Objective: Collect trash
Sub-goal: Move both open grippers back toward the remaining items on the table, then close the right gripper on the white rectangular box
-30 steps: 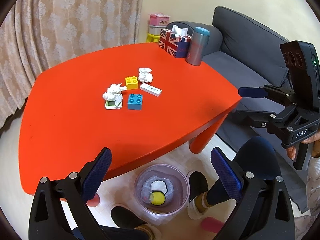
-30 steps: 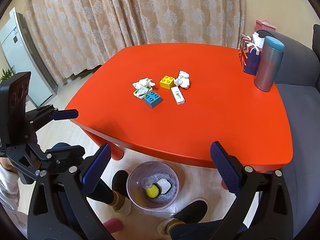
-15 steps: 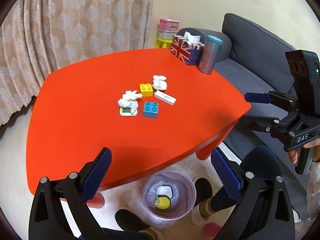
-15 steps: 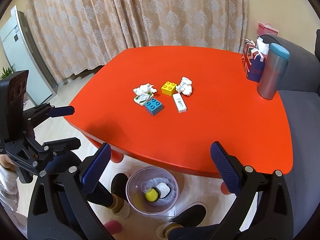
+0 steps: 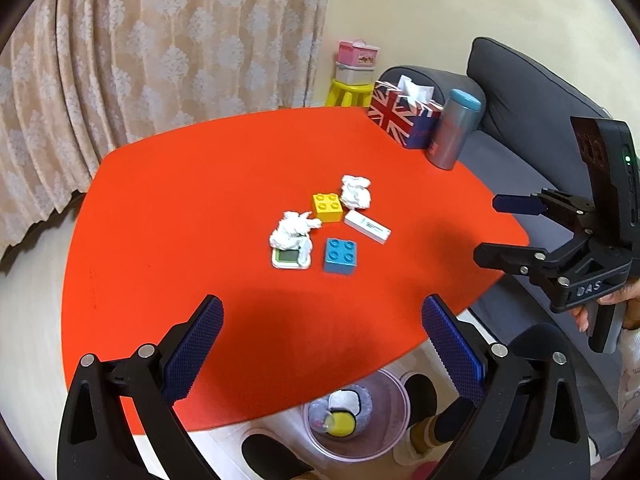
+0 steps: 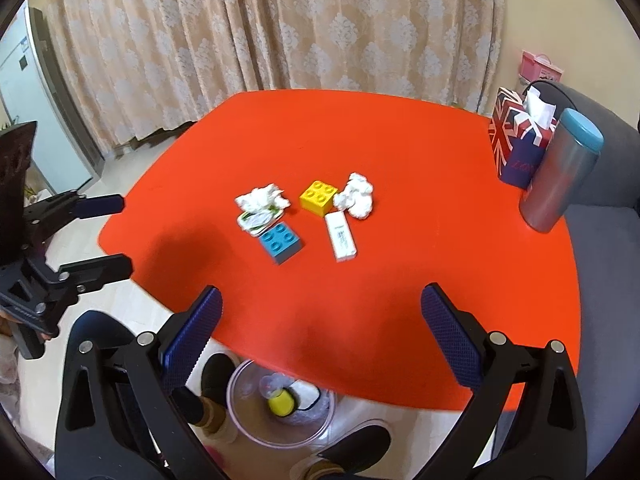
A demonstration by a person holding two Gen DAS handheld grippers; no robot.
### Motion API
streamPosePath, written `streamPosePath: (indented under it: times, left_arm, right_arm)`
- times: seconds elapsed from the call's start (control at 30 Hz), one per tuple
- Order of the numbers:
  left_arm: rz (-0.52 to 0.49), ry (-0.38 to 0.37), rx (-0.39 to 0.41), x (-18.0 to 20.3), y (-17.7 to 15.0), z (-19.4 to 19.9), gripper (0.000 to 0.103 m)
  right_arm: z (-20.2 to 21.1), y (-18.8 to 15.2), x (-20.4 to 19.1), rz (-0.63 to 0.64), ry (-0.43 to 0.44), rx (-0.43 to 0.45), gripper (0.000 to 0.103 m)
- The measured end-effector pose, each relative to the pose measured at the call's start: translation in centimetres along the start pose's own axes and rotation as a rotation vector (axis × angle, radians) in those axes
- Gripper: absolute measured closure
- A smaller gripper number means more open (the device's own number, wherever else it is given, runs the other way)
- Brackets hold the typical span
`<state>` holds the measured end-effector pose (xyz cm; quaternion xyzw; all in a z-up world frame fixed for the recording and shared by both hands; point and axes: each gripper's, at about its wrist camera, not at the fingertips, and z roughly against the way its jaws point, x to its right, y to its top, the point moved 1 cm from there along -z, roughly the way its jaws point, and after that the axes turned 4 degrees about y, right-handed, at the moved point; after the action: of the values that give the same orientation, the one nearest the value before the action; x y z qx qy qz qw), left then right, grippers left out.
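Note:
Two crumpled white tissues lie mid-table on the red table (image 5: 180, 208): one tissue (image 5: 294, 232) rests on a small green-and-white packet (image 5: 290, 258), the other tissue (image 5: 355, 192) sits beside a yellow brick (image 5: 327, 207). The same pair shows in the right wrist view as tissue (image 6: 262, 200) and tissue (image 6: 356, 196). A clear bin (image 5: 356, 416) holding trash stands on the floor under the near edge, bin (image 6: 280, 404). My left gripper (image 5: 322, 344) hovers open over the near table edge. My right gripper (image 6: 320, 340) is open too, empty, also above the near edge.
A blue brick (image 5: 340, 255) and a white stick-shaped box (image 5: 367, 227) lie by the tissues. A Union Jack tissue box (image 5: 402, 118) and a grey tumbler (image 5: 452, 134) stand at the far right corner. A grey sofa (image 5: 532, 112) is to the right, curtains behind, feet by the bin.
Both grippers have moved forward over the table, so the objects sit closer and the bin has slid toward the bottom edge. Both stay open and empty.

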<state>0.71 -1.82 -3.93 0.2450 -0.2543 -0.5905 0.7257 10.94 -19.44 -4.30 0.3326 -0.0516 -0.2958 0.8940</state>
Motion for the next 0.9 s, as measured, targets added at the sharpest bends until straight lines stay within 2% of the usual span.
streamPosePath:
  times: [0.37, 0.67, 0.73, 0.8, 0.9]
  left_arm:
    - [0.01, 0.01, -0.019, -1.4, 0.5, -1.2, 0.008]
    - [0.027, 0.017, -0.035, -2.5, 0.8, -2.3, 0.008]
    - [0.034, 0.016, -0.037, -2.8, 0.8, -2.5, 0.008]
    - [0.04, 0.014, -0.039, -3.0, 0.7, -2.8, 0.008]
    - [0.041, 0.014, -0.046, -3.1, 0.7, -3.2, 0.008]
  right_arm:
    - [-6.5, 3.6, 1.6, 0.05, -0.025, -0.105, 0.005]
    - [-10.8, 4.5, 2.4, 0.056, -0.027, -0.172, 0.005]
    - [-11.5, 4.5, 2.6, 0.06, -0.037, -0.178, 0.009]
    - [-12.3, 4.4, 2.8, 0.06, -0.037, -0.194, 0.019]
    - [-13.2, 4.1, 2.9, 0.058, -0.029, -0.209, 0.027]
